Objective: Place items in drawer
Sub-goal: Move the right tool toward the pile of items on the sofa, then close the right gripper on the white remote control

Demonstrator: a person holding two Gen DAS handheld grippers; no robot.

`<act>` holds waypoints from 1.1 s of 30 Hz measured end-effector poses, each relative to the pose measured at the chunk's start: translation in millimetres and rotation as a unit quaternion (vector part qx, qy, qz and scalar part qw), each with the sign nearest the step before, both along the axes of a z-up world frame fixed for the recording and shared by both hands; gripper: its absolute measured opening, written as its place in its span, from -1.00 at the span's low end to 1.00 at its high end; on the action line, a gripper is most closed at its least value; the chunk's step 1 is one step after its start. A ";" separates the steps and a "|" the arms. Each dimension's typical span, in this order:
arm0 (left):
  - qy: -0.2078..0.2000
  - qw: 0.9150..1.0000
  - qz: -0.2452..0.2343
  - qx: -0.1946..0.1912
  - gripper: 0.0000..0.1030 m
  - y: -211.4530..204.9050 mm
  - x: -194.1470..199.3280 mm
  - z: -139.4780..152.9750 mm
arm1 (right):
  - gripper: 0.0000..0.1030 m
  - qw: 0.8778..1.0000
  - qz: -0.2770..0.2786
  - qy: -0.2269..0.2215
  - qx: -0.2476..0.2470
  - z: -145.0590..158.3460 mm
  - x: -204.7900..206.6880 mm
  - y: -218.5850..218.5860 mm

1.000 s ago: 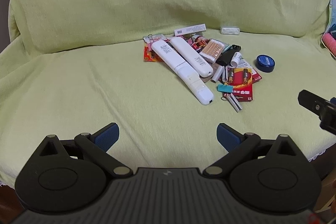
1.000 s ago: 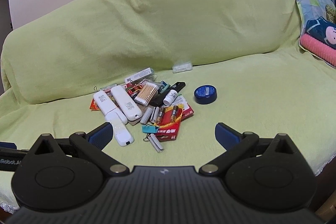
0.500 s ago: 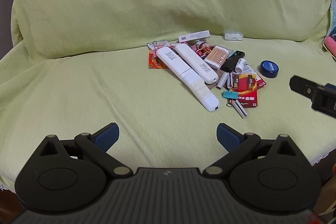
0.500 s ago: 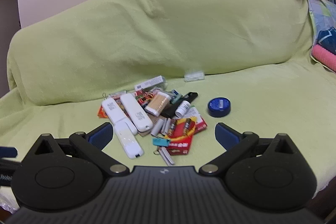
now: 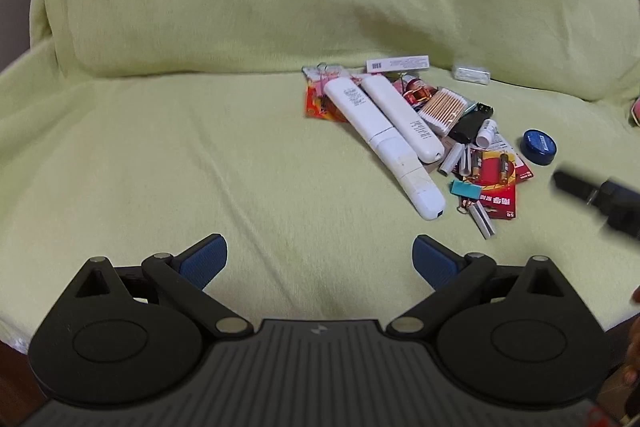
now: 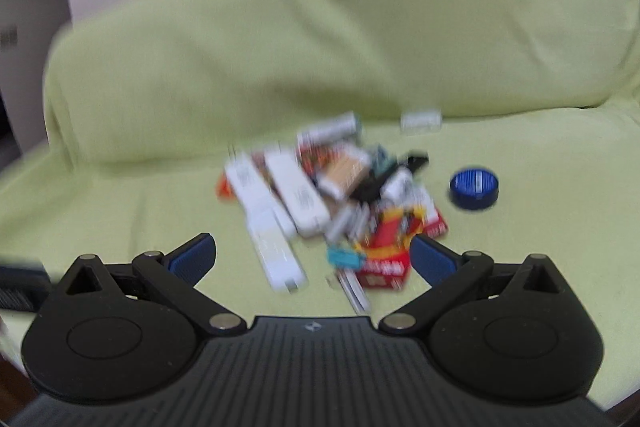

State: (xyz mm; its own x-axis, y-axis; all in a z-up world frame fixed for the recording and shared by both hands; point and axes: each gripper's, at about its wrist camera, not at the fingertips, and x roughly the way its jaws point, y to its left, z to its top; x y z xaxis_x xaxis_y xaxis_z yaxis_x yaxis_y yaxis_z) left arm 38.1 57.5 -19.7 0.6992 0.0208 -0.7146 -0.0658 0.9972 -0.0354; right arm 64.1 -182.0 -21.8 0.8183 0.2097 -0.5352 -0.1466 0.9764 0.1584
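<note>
We see the pile of small items [image 5: 420,135] lying on the green-covered sofa [image 5: 200,147], ahead of both pairs of fingers and touched by neither. In it, 2 white remotes [image 5: 384,131] lie side by side, with a pack of cotton swabs [image 5: 442,107] and red battery packs [image 5: 496,183] beyond them; a blue round tin [image 5: 539,146] sits just apart from the heap. From our left gripper [image 5: 320,259] the pile lies ahead and toward the right finger; from our right gripper [image 6: 312,255] it lies straight ahead, though that view is blurred, so the finer items there are probably the same ones. Both grippers stand wide apart and carry nothing. No drawer shows in either view. We judge the task barely begun: every item remains to be picked up and stowed.
</note>
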 end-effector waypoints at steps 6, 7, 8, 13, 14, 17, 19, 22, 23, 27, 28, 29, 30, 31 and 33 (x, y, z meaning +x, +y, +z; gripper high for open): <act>0.004 1.000 -0.017 0.018 0.94 -0.5 16.4 -11.3 | 0.97 0.999 0.005 0.028 -0.028 -32.1 34.4 3.4; 0.005 1.000 -0.019 0.020 0.94 -1.0 20.9 -12.7 | 0.95 0.999 0.010 0.029 -0.031 -34.4 42.0 4.8; 0.005 1.000 -0.021 0.020 0.94 -1.5 26.1 -13.6 | 0.93 0.999 0.014 0.030 -0.032 -36.4 50.0 5.9; 0.006 0.999 -0.034 0.017 0.94 -1.2 55.2 -17.8 | 0.77 0.998 0.038 0.036 -0.022 -45.2 92.1 12.4; 0.004 0.999 -0.039 0.019 0.94 -1.7 60.8 -18.6 | 0.69 0.998 0.044 0.037 -0.023 -46.9 100.5 14.7; -0.006 0.998 -0.052 0.029 0.94 -3.7 78.7 -20.7 | 0.54 0.997 0.058 0.039 -0.025 -54.5 122.9 19.9; -0.015 0.998 -0.058 0.030 0.94 -3.2 90.5 -20.7 | 0.49 0.997 0.065 0.039 -0.022 -59.0 133.5 20.6; -0.027 0.997 -0.064 0.033 0.94 -2.1 107.9 -20.3 | 0.39 0.996 0.073 0.038 -0.016 -64.1 147.2 20.8; -0.031 0.997 -0.066 0.035 0.94 -2.0 113.2 -20.4 | 0.31 0.996 0.075 0.039 -0.015 -65.9 150.7 20.7; -0.040 0.996 -0.075 0.041 0.94 -1.9 132.9 -22.0 | 0.06 0.995 0.090 0.041 -0.012 -72.5 164.6 21.1; -0.041 0.995 -0.077 0.042 0.94 -1.9 137.5 -22.5 | 0.06 0.995 0.093 0.042 -0.013 -73.9 167.4 21.7; -0.041 0.995 -0.078 0.041 0.94 -1.8 141.8 -23.2 | 0.06 0.994 0.096 0.042 -0.015 -74.9 170.3 22.4; -0.039 0.995 -0.079 0.041 0.94 -1.7 146.2 -24.1 | 0.06 0.994 0.099 0.042 -0.017 -75.9 173.5 23.3; -0.038 0.995 -0.079 0.040 0.94 -1.5 150.3 -25.2 | 0.06 0.994 0.103 0.043 -0.019 -76.8 177.1 24.6; -0.036 0.996 -0.080 0.035 0.94 -0.5 157.6 -27.4 | 0.06 0.993 0.110 0.043 -0.025 -78.9 183.9 28.2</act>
State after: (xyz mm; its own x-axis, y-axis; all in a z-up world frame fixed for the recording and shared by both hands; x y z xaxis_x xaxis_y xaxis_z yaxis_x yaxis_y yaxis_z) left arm 195.7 56.9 -47.1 0.7464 -0.0474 -0.6638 0.0942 0.9949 0.0348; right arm 248.0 -153.8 -100.7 0.7059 0.3498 -0.6159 -0.3448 0.9293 0.1326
